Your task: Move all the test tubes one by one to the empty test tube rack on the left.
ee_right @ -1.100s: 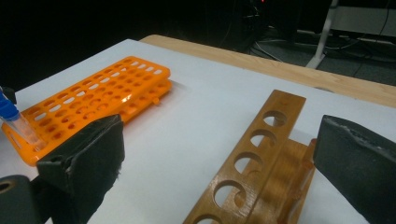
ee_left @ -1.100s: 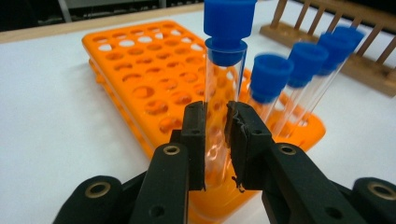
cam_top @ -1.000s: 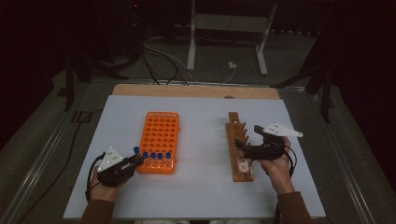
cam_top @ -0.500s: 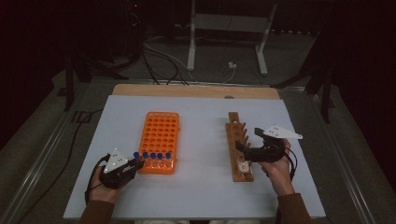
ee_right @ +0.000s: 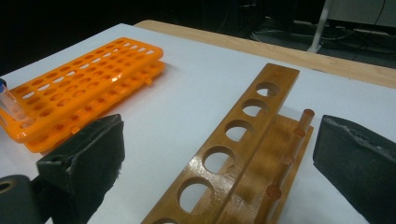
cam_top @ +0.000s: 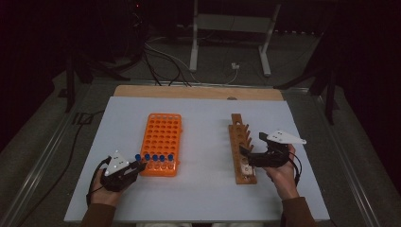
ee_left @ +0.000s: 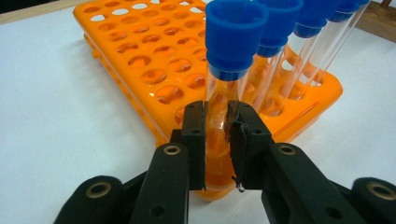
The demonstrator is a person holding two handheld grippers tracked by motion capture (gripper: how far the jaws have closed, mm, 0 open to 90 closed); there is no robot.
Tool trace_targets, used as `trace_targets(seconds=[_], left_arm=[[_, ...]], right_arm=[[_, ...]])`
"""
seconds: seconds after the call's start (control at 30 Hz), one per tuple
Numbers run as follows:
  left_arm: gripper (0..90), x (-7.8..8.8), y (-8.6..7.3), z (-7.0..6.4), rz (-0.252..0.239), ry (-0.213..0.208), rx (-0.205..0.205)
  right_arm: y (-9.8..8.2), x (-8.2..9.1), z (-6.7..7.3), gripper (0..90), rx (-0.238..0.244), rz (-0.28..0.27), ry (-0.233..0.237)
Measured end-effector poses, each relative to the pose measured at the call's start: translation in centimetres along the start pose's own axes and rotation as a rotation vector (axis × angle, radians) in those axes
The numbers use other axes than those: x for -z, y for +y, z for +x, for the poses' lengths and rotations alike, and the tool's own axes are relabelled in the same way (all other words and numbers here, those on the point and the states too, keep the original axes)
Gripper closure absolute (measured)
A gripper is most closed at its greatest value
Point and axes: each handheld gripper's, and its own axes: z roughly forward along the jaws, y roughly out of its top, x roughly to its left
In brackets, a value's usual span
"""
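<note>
An orange tube rack [cam_top: 161, 132] lies left of centre on the white table, with a row of blue-capped clear tubes [cam_top: 157, 157] along its near edge. My left gripper [cam_top: 137, 166] is shut on the leftmost tube [ee_left: 233, 42], the pads [ee_left: 194, 126] pinching its glass body just above the rack [ee_left: 140, 51]. The tube stands in its hole. To the right lies a wooden rack [cam_top: 239, 135] with round holes and pegs. My right gripper [cam_top: 246, 156] is open, its jaws wide apart on either side of the wooden rack [ee_right: 243, 135].
A wooden strip [cam_top: 198, 92] borders the table's far edge. Cables and a metal stand's feet [cam_top: 227, 61] lie on the dark floor behind. The orange rack [ee_right: 84, 79] shows at the left of the right gripper view, with one tube [ee_right: 9, 105] at its edge.
The right gripper has shifted slightly toward the near edge along the wooden rack. The left gripper has stayed put on the tube.
</note>
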Motion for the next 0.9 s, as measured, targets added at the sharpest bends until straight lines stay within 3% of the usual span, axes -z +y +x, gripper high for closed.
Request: trace_targets(seconds=[0.17, 0.3, 0.47, 0.7, 0.77, 0.9], left_arm=[[76.6, 0.0, 0.0, 0.0, -0.007, -0.009, 0.015], [70.4, 0.3, 0.0, 0.2, -0.027, -0.025, 0.033], [52.2, 0.6, 0.1, 0.5, -0.056, -0.014, 0.062], [41.7, 1.1, 0.4, 0.5, -0.090, -0.009, 0.076], [39.6, 1.2, 0.5, 0.6, -0.098, -0.029, 0.089], [27.4, 1.6, 0.6, 0.6, -0.133, -0.026, 0.100]], right_arm=[[-0.2, 0.1, -0.1, 2.2, -0.003, 0.000, -0.001], [-0.4, 0.3, -0.2, 2.2, -0.002, -0.004, -0.002], [-0.6, 0.3, -0.3, 2.2, -0.004, -0.003, -0.003], [-0.7, 0.5, -0.4, 2.2, -0.008, -0.004, -0.003], [-0.8, 0.6, -0.5, 2.2, -0.008, -0.005, -0.005], [-0.9, 0.8, -0.6, 2.2, -0.009, -0.010, -0.008]])
